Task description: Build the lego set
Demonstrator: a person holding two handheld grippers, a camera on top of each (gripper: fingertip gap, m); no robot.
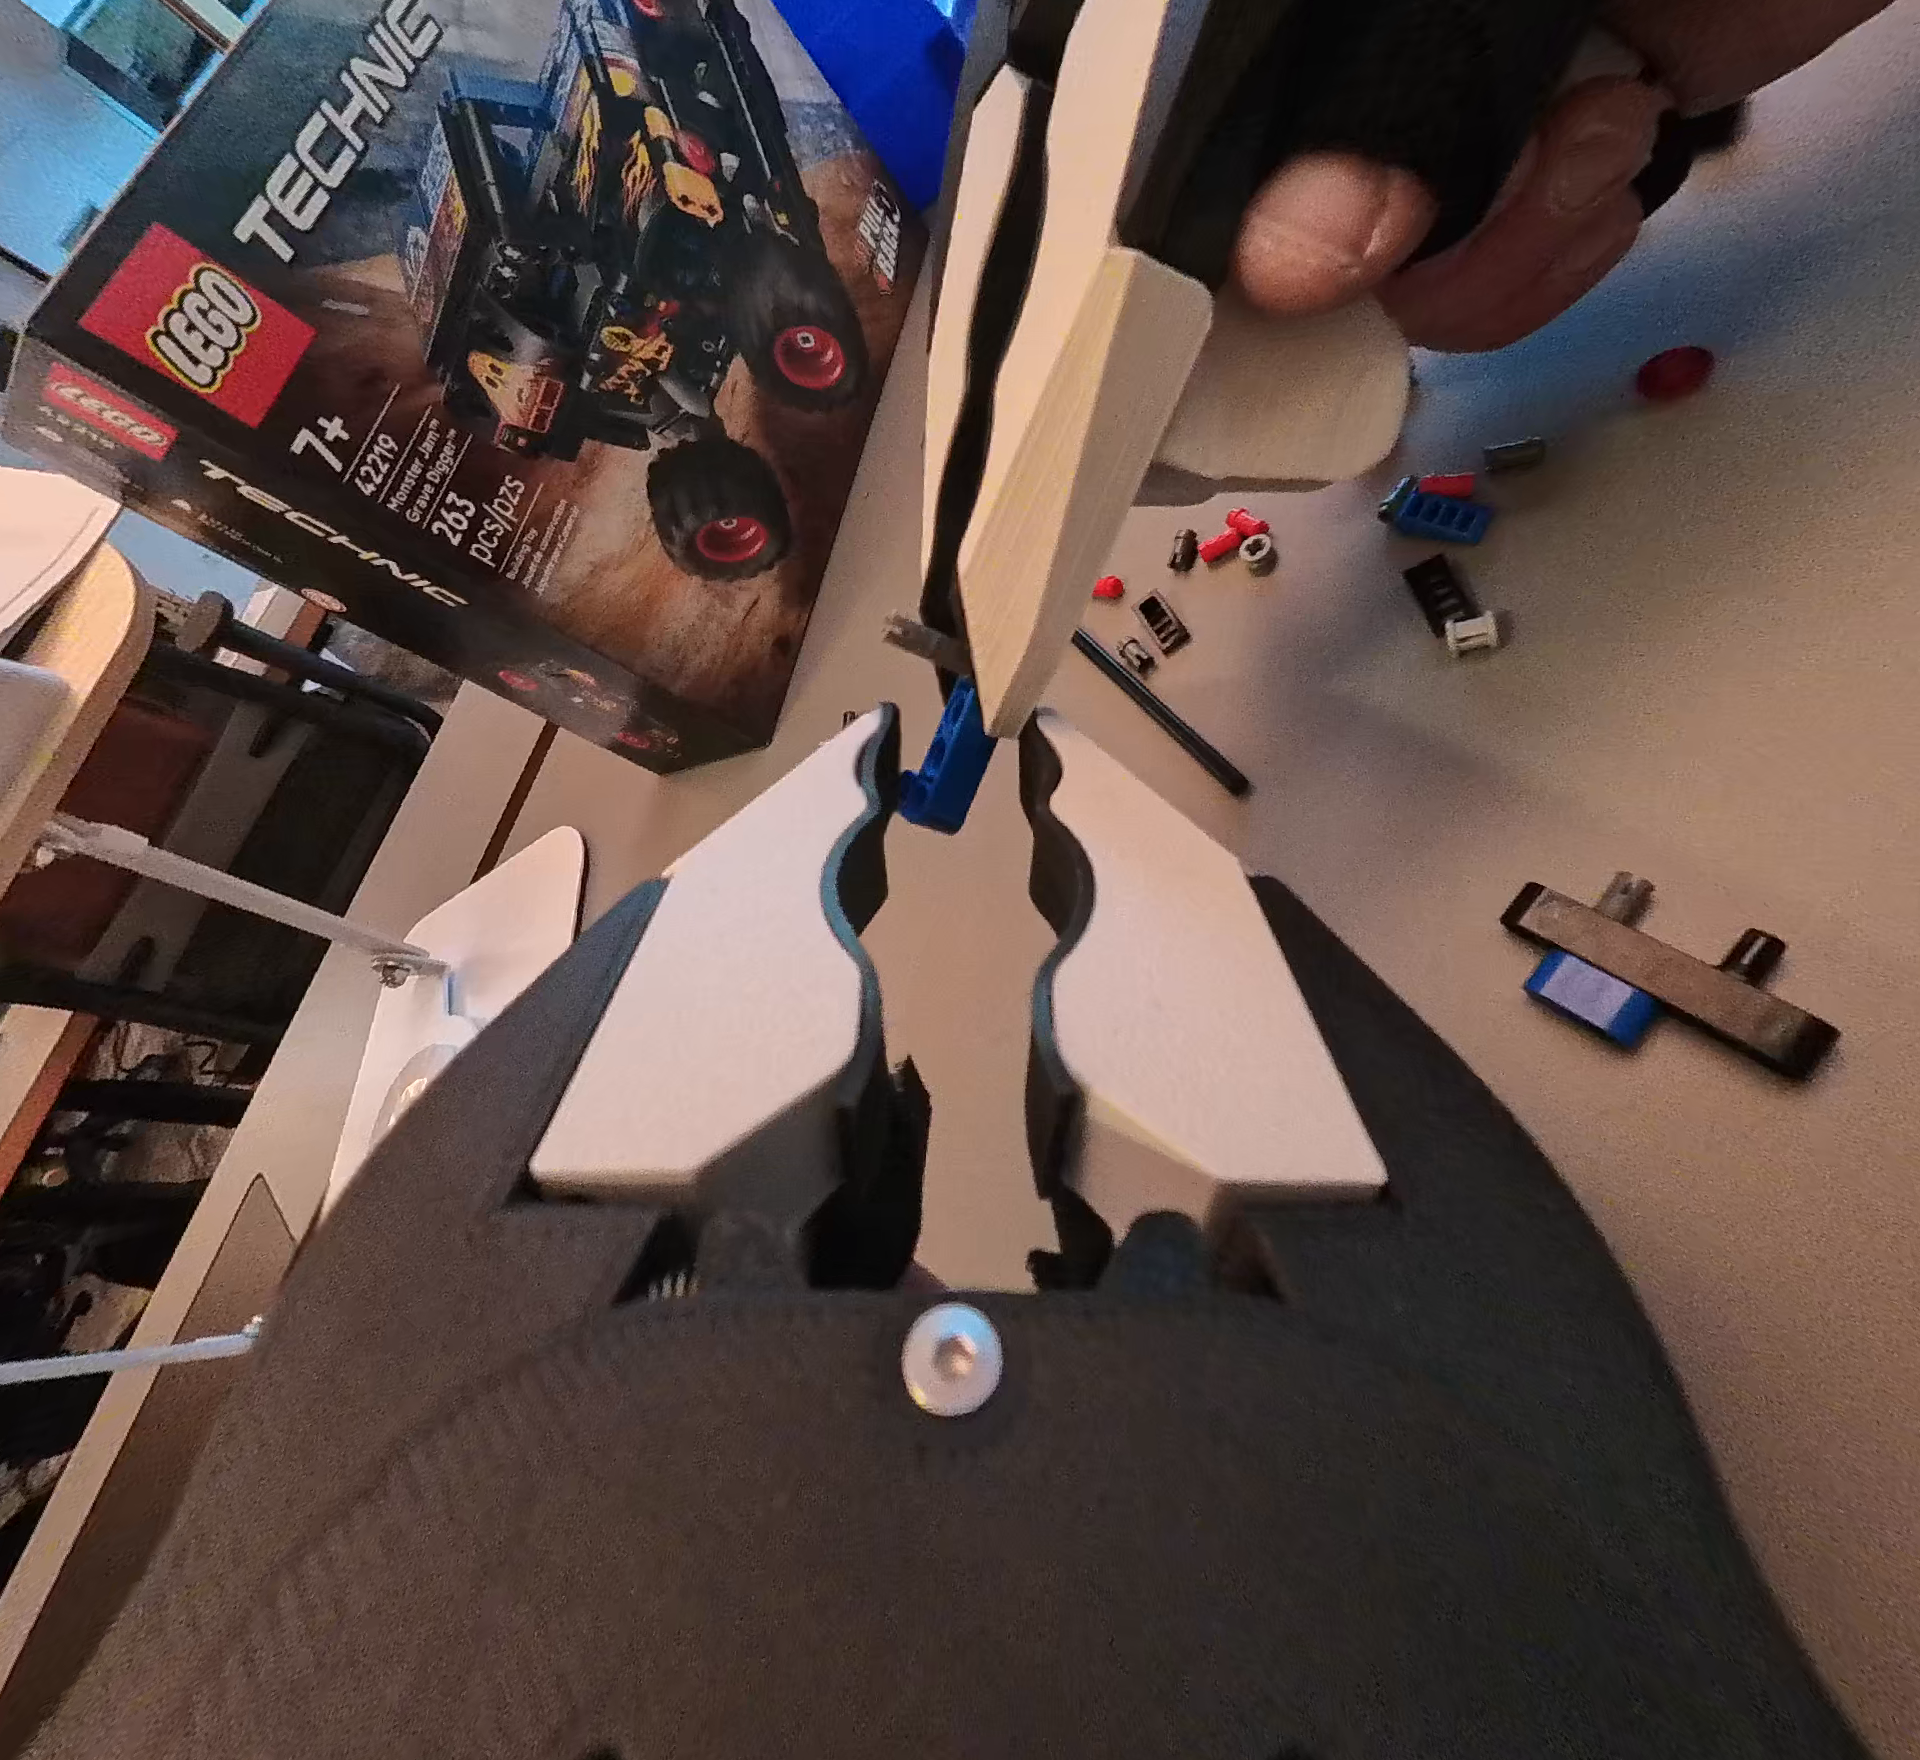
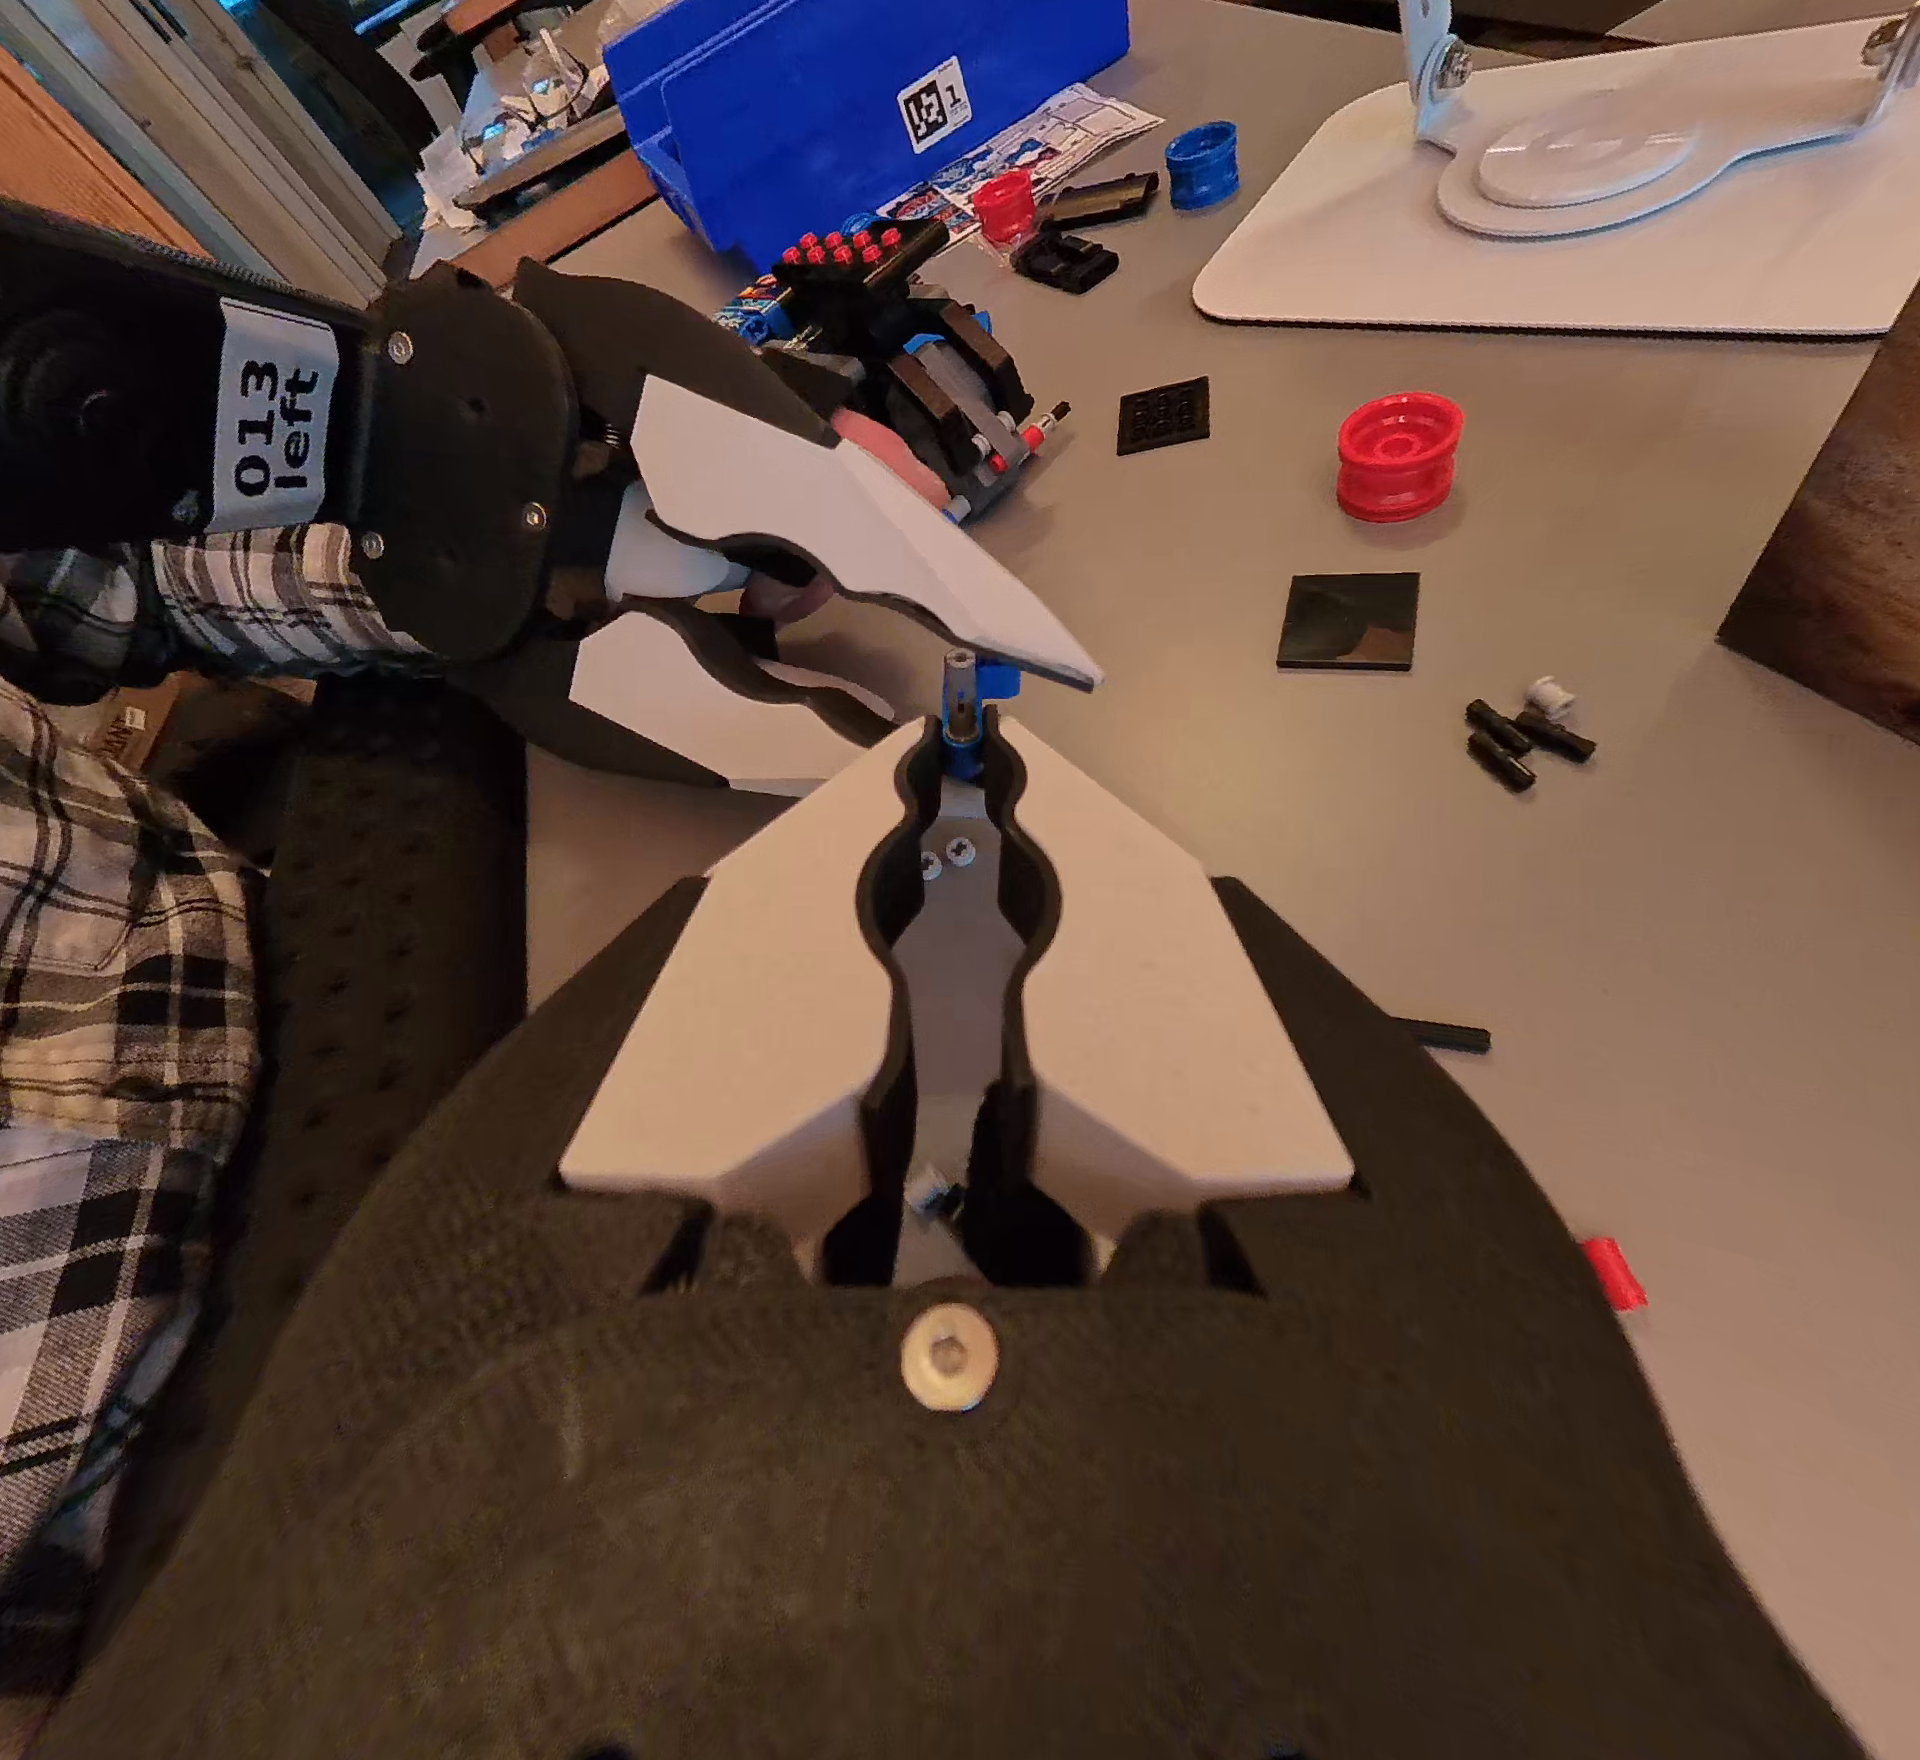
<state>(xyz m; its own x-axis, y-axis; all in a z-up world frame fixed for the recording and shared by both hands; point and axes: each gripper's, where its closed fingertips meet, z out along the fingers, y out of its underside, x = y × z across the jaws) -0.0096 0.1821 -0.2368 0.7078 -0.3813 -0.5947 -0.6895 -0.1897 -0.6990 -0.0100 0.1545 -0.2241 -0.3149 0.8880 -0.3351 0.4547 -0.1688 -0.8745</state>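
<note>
Blue plastic is showing between two sets of white fingertips: a small blue connector (image 2: 966, 742) with a grey axle (image 2: 958, 680) standing out of its top is sitting pinched at the very tips of the right gripper (image 2: 961, 746), whose fingers are closing on it with only that piece between them. The left gripper (image 1: 956, 754) is meeting it from the side, its fingers standing slightly apart around the same blue connector (image 1: 948, 770); whether they are actually pressing on it cannot be told. Both tools are hovering above a pale grey table (image 2: 1558, 879). A half-built black and blue model (image 2: 914, 370) is lying beyond the tips, near a red wheel hub (image 2: 1397, 455) and a black square tile (image 2: 1349, 621). Loose red, black and blue pieces (image 1: 1439, 505) are lying scattered on the table beside the set's box (image 1: 468, 339), and a grey beam assembly (image 1: 1673, 978) is resting well apart from the grippers.
</note>
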